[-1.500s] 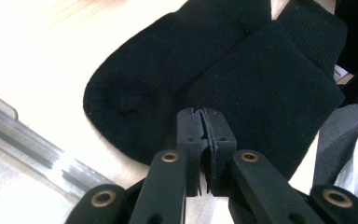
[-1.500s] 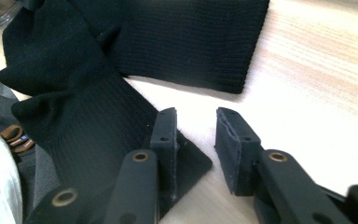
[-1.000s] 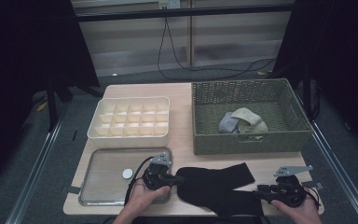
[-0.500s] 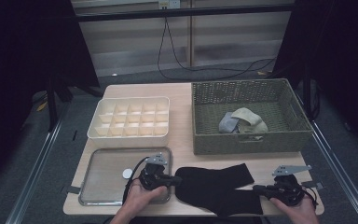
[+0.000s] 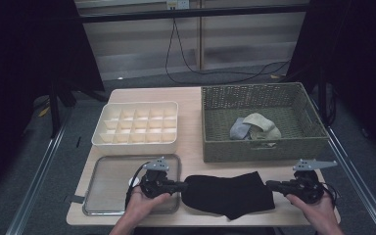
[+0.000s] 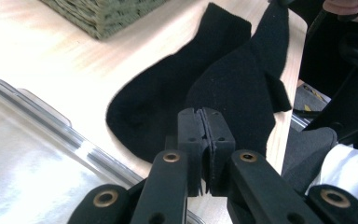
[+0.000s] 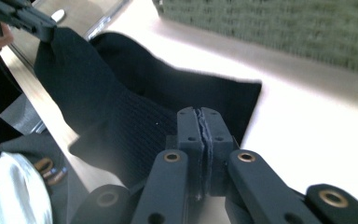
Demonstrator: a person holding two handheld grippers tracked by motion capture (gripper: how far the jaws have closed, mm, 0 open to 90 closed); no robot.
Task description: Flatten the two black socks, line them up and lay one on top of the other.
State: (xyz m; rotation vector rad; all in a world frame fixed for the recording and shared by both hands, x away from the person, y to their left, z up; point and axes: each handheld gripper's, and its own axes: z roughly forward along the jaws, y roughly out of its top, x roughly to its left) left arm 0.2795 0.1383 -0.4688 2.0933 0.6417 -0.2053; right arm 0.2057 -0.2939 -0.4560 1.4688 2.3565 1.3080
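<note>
A black sock (image 5: 225, 193) lies stretched across the front of the wooden table, and a second black sock (image 6: 163, 98) lies flat beneath it. My left gripper (image 5: 183, 186) pinches the upper sock's left end, its pads (image 6: 189, 130) pressed together. My right gripper (image 5: 269, 184) is shut on the sock's right end, with a sliver of fabric showing between its pads (image 7: 190, 130). In the right gripper view the sock (image 7: 121, 112) runs up to the other gripper (image 7: 23, 18) at the top left. Both grippers are held low, just above the table.
A shallow metal tray (image 5: 107, 196) sits at the front left, with a small white object (image 5: 134, 182) in it. Behind it stands a white compartment box (image 5: 137, 125). A wicker basket (image 5: 259, 147) at the back right holds folded grey and beige socks (image 5: 254, 128).
My right gripper has shut on the sock's right end and risen a little, drawing the sock taut. The left gripper has stayed in place.
</note>
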